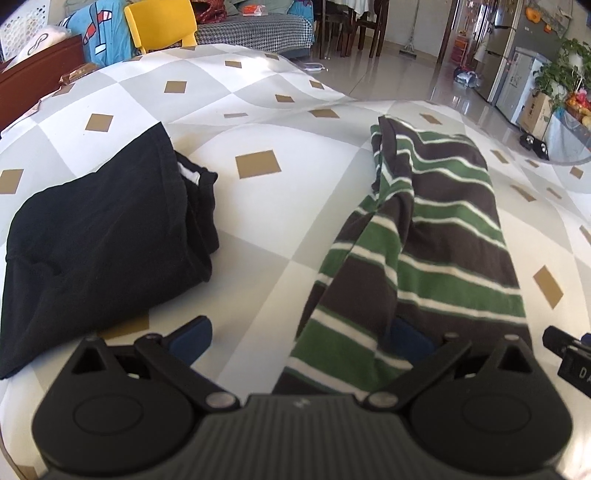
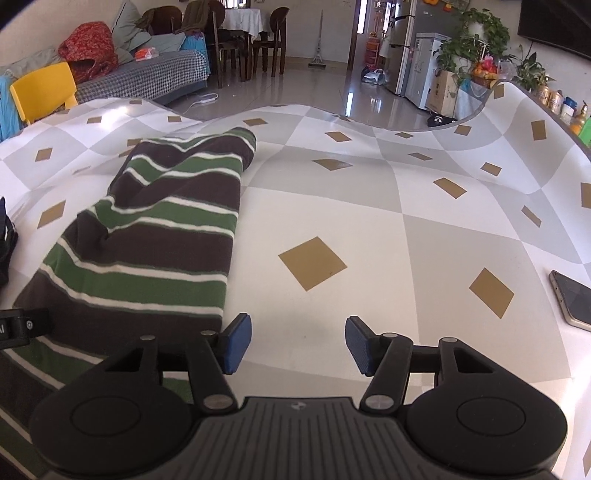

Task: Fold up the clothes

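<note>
A brown, green and white striped garment (image 1: 436, 229) lies folded lengthwise into a long strip on the checked tablecloth (image 1: 255, 236). My left gripper (image 1: 301, 339) is open wide at the strip's near end. The cloth drapes over its right finger (image 1: 410, 341) and partly hides the blue pad. Its left finger (image 1: 192, 339) is bare over the tablecloth. In the right wrist view the striped garment (image 2: 155, 221) runs along the left. My right gripper (image 2: 298, 341) is open just off its right edge, with nothing between the pads. A folded black garment (image 1: 103, 229) lies to the left.
A phone (image 2: 572, 299) lies on the table at the far right. Bottles (image 2: 565, 107) stand along the far right rim. A yellow chair (image 1: 162, 26) and a sofa stand beyond the table's far edge. Bare tablecloth (image 2: 369, 221) stretches right of the striped garment.
</note>
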